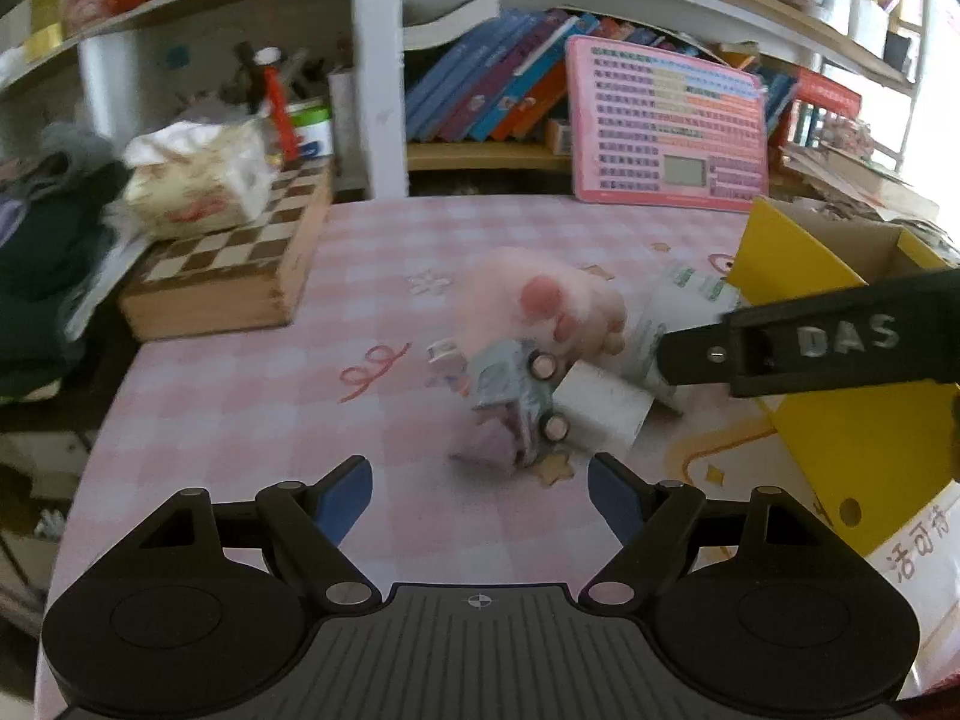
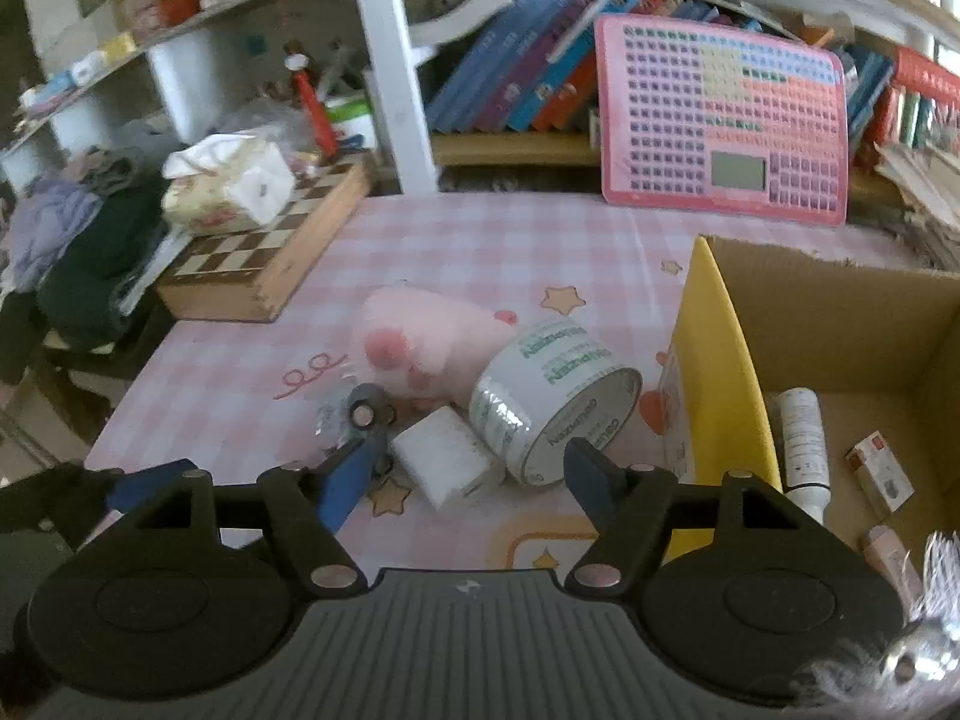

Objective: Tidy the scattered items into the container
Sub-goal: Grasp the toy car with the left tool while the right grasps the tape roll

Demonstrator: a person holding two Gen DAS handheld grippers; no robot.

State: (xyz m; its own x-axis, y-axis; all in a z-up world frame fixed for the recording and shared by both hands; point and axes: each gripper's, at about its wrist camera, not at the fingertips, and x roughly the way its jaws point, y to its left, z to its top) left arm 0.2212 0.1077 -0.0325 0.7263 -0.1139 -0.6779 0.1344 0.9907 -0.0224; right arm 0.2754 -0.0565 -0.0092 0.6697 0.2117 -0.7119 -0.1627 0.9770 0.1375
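right tool [image 2: 465, 468] stands wide and empty just short of the white block [image 2: 447, 465]; left tool [image 1: 480, 495] wide, empty too. tape roll [image 2: 555, 402] at one o'clock, plush [image 2: 429, 339] at twelve, box [image 2: 840, 324] at two. centre the block between the pads before closing.

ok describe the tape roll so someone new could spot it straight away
Start at the open cardboard box with the yellow flap on the pink checked tablecloth. Just left of that flap lies the tape roll, tipped on its side between a pink plush toy and a small white block. It alone is a shiny ring with green lettering.
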